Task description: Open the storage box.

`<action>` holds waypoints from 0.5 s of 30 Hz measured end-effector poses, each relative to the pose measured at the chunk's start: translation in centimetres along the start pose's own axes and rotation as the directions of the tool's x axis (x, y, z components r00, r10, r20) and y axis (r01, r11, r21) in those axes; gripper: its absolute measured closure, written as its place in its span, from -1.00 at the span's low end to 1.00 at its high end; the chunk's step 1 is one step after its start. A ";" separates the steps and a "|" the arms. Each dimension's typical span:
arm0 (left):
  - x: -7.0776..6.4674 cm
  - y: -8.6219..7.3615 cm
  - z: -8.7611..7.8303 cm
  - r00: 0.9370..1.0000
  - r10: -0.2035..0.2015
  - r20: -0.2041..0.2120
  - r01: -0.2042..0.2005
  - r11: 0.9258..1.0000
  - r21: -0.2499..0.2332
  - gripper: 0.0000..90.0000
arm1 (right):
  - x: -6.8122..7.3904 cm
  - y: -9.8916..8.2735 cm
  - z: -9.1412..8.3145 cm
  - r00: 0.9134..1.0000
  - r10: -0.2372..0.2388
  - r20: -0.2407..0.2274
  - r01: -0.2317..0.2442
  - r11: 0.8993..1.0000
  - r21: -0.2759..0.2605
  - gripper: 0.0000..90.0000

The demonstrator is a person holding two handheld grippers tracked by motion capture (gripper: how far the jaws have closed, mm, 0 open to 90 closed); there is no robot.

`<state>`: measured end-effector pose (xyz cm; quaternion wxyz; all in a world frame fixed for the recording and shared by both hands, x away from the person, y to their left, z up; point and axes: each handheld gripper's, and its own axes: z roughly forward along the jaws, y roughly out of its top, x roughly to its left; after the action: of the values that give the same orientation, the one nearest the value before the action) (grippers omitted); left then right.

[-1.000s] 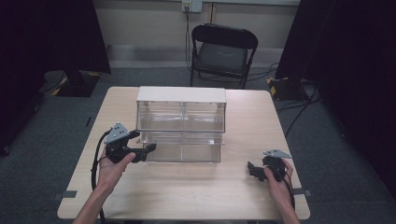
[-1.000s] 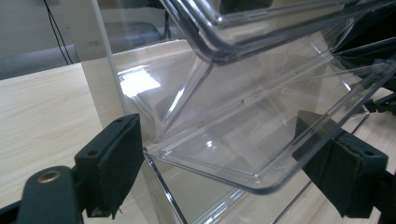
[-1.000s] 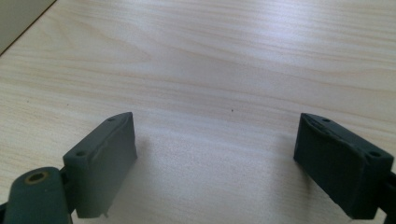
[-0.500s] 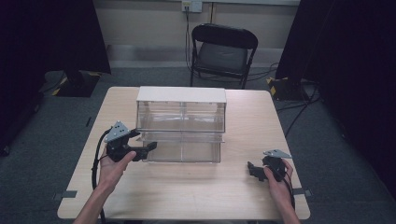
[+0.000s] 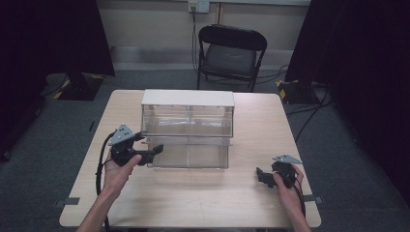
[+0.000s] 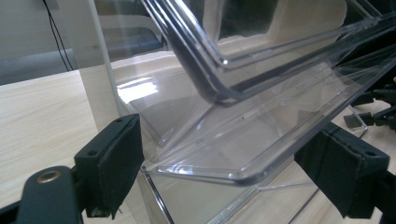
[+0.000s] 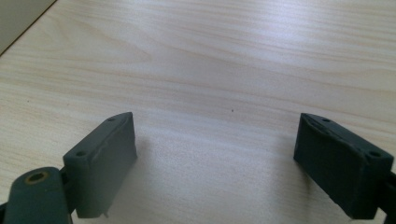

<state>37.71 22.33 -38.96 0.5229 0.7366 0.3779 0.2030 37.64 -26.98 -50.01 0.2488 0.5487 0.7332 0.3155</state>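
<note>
Two hand-held grippers were in use at the table [image 5: 203, 203]. The left hand-held gripper [image 5: 153, 151] sat at the left front corner of the clear plastic drawer box [image 5: 187, 126], its jaws spread wide apart; in the left gripper view the lip of the pulled-out lower drawer [image 6: 243, 158] lay between them, with neither pad pressed against it as far as could be seen. That drawer jutted forward from the box, which stood near the middle of the table under a white top. The right hand-held gripper [image 5: 261, 176] rested near the table's front right corner, well apart from the box, jaws likewise wide open over bare wood. Behind the table stood a black folding chair [image 5: 231, 53].
</note>
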 end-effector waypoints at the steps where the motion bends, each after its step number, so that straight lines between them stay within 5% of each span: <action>1: 0.0 0.0 0.0 1.000 0.000 0.000 0.000 1.000 0.000 -0.66 | 0.0 0.0 0.0 1.000 -0.002 -0.001 0.002 1.000 0.000 -0.73; 15: 0.2 0.1 0.1 0.999 -0.037 0.007 0.037 0.999 -0.021 -0.66 | 0.0 0.0 0.0 1.000 -0.003 -0.002 0.003 1.000 0.000 -0.73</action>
<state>37.87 22.40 -38.93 0.5355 0.7246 0.3877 0.1947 37.66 -26.99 -50.01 0.2485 0.5474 0.7341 0.3157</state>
